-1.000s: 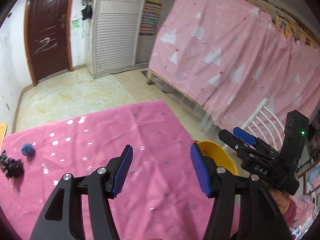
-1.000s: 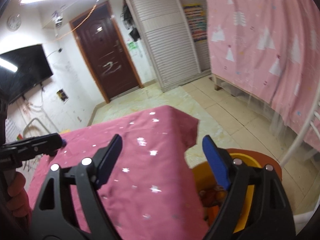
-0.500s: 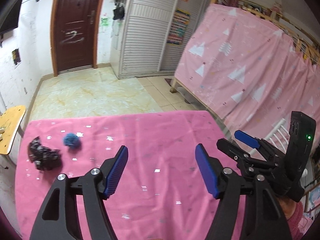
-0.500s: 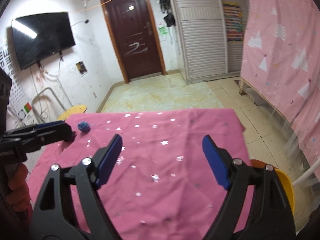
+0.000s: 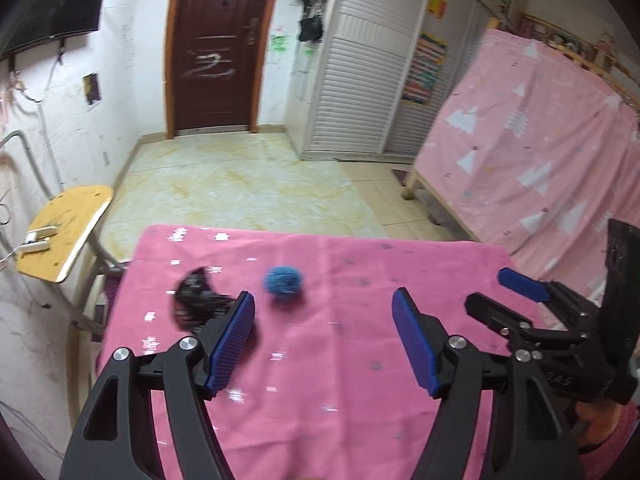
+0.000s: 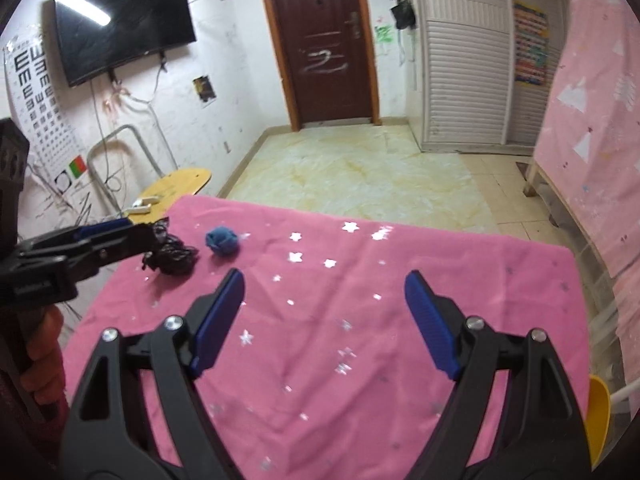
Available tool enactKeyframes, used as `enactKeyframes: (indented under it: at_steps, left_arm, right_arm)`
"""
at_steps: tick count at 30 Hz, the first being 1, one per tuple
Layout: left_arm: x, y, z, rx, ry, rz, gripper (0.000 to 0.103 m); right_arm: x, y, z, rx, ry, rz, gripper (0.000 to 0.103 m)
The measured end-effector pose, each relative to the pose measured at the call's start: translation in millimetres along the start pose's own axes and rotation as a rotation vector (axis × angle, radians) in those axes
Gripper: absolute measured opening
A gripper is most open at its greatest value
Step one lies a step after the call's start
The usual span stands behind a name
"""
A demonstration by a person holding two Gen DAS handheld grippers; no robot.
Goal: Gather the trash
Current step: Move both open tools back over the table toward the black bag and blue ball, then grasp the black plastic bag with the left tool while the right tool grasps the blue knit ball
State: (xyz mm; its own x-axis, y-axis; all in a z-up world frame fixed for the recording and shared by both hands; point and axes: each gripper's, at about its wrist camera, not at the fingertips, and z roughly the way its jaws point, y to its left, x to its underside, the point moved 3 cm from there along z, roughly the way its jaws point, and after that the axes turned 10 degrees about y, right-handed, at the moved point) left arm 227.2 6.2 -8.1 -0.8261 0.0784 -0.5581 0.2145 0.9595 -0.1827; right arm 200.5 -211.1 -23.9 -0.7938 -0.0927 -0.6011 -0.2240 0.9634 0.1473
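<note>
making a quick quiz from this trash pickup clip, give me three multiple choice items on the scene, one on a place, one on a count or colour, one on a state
1. Where does the blue fuzzy ball lie relative to the black crumpled trash?
A. on top of it
B. beside it on the pink cloth
C. on the floor

2. How many loose trash pieces lie on the cloth?
A. two
B. four
C. none

3. How do the jaws of the left gripper stand?
A. shut on the ball
B. shut on nothing
C. open, holding nothing

Answers:
1 B, the two sit side by side near the cloth's far left corner.
2 A, only the ball and the black piece show.
3 C, bare cloth shows between its blue pads.
</note>
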Motion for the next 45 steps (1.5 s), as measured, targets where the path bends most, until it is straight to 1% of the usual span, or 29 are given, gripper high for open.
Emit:
enactKeyframes:
  at_steps: [6, 12, 18, 24, 26, 28, 31, 34, 42, 44, 45]
  left_arm:
    - [-4.3, 42.1, 8.6, -0.051, 0.009, -0.054, 0.064]
    - [-3.8, 62.4, 25.0, -0.073, 0.041, -0.09, 0.064]
    - [-4.2, 78.8, 51.2, -0.084, 0.087, -0.131, 0.064]
    - [-4.4, 83.6, 74.4, -0.079, 0.14, -0.126, 0.063]
    - [-5.1, 82.3, 78.6, -0.076, 0.148, -0.118, 0.055]
    - [-4.4, 81.7, 83.4, -0.058, 0.169, -0.112, 0.035]
    - [-2.2, 82.8, 87.7, -0.058, 0.179, -0.111, 0.023]
    - [-2.3, 86.0, 83.1, -0.051, 0.165, -0.136, 0.017]
    - [-6.7, 113.1, 57.3, -0.121, 0.062, -0.237, 0.017]
    - [-6.5, 117.4, 54.1, -0.115, 0.055, -0.254, 0.017]
    - [-7.0, 119.2, 53.4, -0.114, 0.053, -0.261, 0.017]
  right_arm:
    - [-12.5, 22.4, 25.4, -0.017, 0.04, -0.034, 0.079]
    - [-21.9, 38.1, 44.0, -0.021, 0.065, -0.059, 0.079]
    - [-27.9, 51.9, 59.9, -0.028, 0.082, -0.09, 0.079]
    - [-34.1, 59.8, 75.9, -0.031, 0.096, -0.105, 0.079]
    - [-36.3, 62.4, 80.1, -0.04, 0.098, -0.11, 0.082]
    - [-38.3, 66.4, 83.7, -0.046, 0.099, -0.122, 0.084]
    - [-39.9, 75.4, 88.9, -0.051, 0.102, -0.149, 0.084]
    - [-41.2, 83.9, 94.9, -0.056, 0.106, -0.172, 0.084]
    - [-43.6, 99.0, 113.3, -0.06, 0.139, -0.222, 0.084]
    - [-44.3, 101.7, 118.8, -0.059, 0.151, -0.231, 0.076]
    - [-44.4, 103.3, 122.1, -0.06, 0.159, -0.236, 0.07]
